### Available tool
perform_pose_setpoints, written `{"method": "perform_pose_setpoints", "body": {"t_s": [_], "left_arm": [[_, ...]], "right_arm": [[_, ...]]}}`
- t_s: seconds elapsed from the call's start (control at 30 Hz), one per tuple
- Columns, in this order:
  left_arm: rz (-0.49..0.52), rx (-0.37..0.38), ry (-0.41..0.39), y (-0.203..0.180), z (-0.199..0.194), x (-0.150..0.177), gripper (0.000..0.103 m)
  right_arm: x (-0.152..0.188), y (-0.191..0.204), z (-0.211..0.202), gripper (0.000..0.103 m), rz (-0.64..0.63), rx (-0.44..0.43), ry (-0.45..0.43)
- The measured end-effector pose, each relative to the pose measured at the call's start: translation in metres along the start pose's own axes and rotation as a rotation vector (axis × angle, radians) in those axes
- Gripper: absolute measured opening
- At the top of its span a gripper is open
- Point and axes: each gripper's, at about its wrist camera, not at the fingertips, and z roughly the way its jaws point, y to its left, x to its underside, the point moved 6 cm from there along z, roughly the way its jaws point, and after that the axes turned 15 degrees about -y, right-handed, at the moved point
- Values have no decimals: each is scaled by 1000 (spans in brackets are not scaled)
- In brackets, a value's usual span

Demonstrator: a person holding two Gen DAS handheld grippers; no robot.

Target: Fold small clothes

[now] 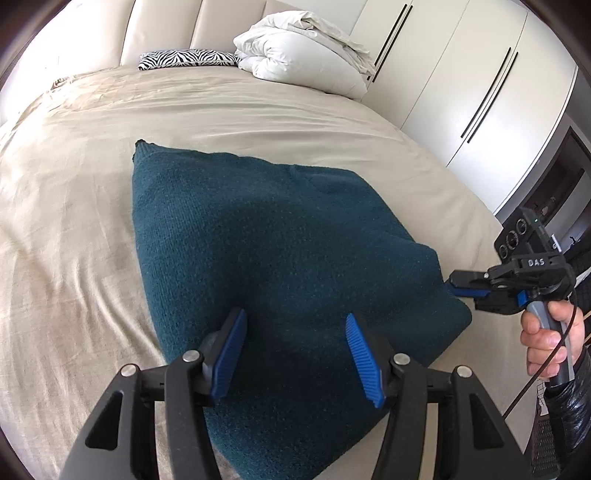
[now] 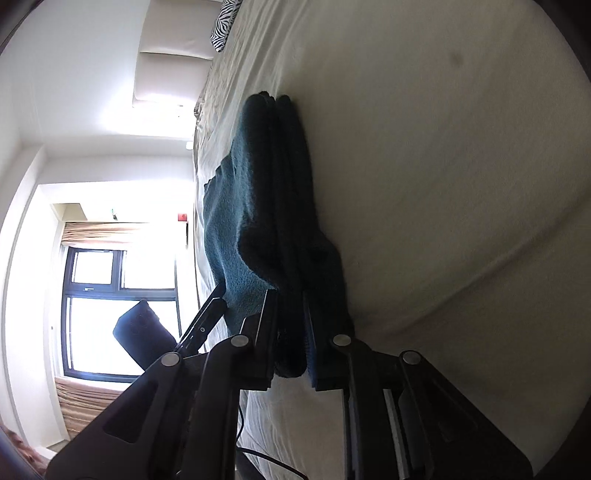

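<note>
While folded, teal knit sweater (image 1: 280,258) lies mid-frame on beige bed sheet (image 1: 74,229).
Right gripper (image 1: 456,282), right edge of left view, jaws clamped on the sweater's stacked edge (image 2: 291,332). Left gripper (image 1: 295,347), bottom centre, jaws apart over the near corner, nothing pinched. White duvet (image 1: 303,48) and zebra pillow (image 1: 184,59) upper centre, wardrobe (image 1: 461,74) upper right.

Home bedroom, wide bed (image 1: 258,110) under a beige sheet, padded cream headboard (image 1: 162,33), zebra-print pillow (image 1: 188,59), folded white duvet (image 1: 306,48), white fitted wardrobe (image 1: 461,74), curtained window (image 2: 118,310).
</note>
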Motion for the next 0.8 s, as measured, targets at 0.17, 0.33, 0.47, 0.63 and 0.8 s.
{"method": "perform_pose_setpoints", "body": {"t_s": [0.17, 0.33, 0.47, 0.63, 0.8], "left_arm": [[-1, -7, 0, -4, 3, -1, 61], [-6, 0, 0, -3, 3, -1, 61], [-23, 21, -6, 1, 2, 0, 61], [-50, 39, -19, 4, -1, -1, 61], [-69, 14, -54, 5, -18, -22, 61]], "right_arm": [[-11, 64, 0, 15, -83, -97, -10], [-6, 48, 47, 15, -21, -49, 74], [-20, -12, 47, 0, 107, -63, 58], [-8, -35, 38, 0, 201, -156, 35], [1, -32, 19, 0, 144, -105, 17]]}}
